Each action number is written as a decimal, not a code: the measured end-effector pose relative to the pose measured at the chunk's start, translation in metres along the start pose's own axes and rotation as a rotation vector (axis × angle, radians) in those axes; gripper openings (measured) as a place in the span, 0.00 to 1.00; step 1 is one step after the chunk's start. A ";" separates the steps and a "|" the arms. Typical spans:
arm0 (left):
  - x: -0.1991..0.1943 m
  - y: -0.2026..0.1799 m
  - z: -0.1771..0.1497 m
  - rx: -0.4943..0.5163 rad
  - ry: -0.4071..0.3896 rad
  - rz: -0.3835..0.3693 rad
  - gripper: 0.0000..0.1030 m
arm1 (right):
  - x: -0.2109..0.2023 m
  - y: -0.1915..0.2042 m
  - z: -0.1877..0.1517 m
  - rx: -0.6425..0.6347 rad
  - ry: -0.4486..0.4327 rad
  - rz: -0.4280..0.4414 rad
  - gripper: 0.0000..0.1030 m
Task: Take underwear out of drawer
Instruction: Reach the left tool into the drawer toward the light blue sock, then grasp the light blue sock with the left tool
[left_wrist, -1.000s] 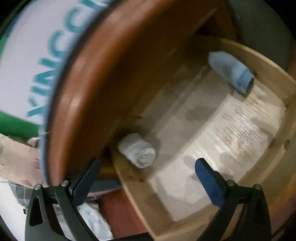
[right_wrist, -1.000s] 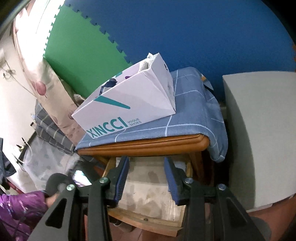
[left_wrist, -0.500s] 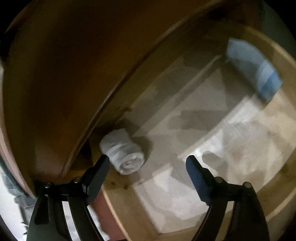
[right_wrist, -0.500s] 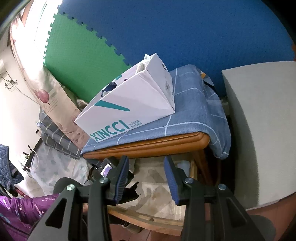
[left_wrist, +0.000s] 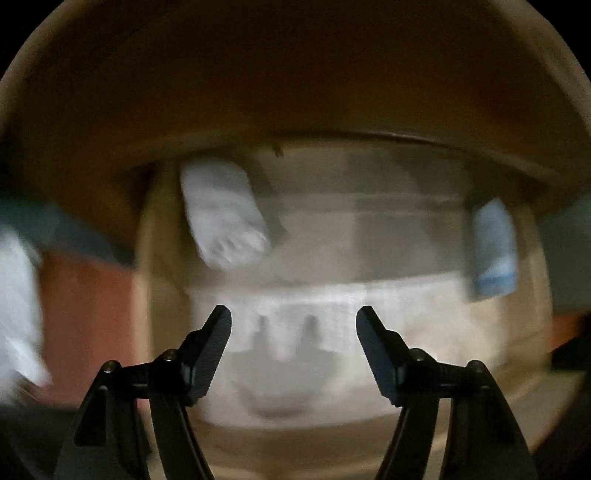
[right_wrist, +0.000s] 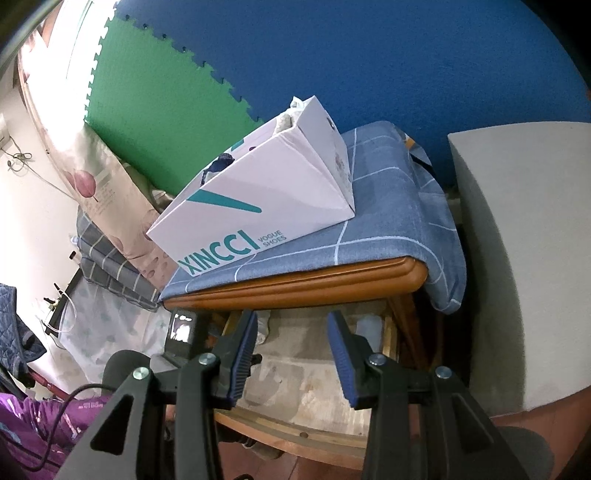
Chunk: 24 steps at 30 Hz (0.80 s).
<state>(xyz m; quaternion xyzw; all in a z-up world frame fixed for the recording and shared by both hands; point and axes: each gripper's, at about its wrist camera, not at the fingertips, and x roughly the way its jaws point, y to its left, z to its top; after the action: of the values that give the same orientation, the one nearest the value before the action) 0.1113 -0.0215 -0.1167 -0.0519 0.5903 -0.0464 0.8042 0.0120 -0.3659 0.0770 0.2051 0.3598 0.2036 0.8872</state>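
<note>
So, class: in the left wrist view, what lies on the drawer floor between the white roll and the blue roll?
Nothing: between white roll and blue roll the drawer floor is bare, though blurred.

A wooden drawer with a pale, worn, matt floor holds a roll of white ribbed cloth and a light blue cloth roll, both blurred. Above, the table's edge is glossy varnished wood under a soft blue cloth cover. On it sits a smooth white cardboard box.
</note>
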 end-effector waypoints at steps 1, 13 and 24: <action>0.001 0.006 -0.004 -0.078 0.005 -0.103 0.65 | -0.001 -0.001 0.000 0.004 -0.003 0.002 0.40; 0.058 -0.060 -0.004 -0.309 0.149 -0.482 0.86 | -0.027 -0.021 -0.004 0.074 -0.058 0.081 0.43; 0.093 -0.086 0.010 -0.452 0.186 -0.434 0.86 | -0.061 -0.064 -0.010 0.219 -0.150 0.213 0.47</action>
<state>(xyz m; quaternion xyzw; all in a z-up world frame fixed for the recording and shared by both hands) 0.1471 -0.1191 -0.1900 -0.3492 0.6318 -0.0891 0.6862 -0.0218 -0.4477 0.0712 0.3519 0.2889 0.2402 0.8573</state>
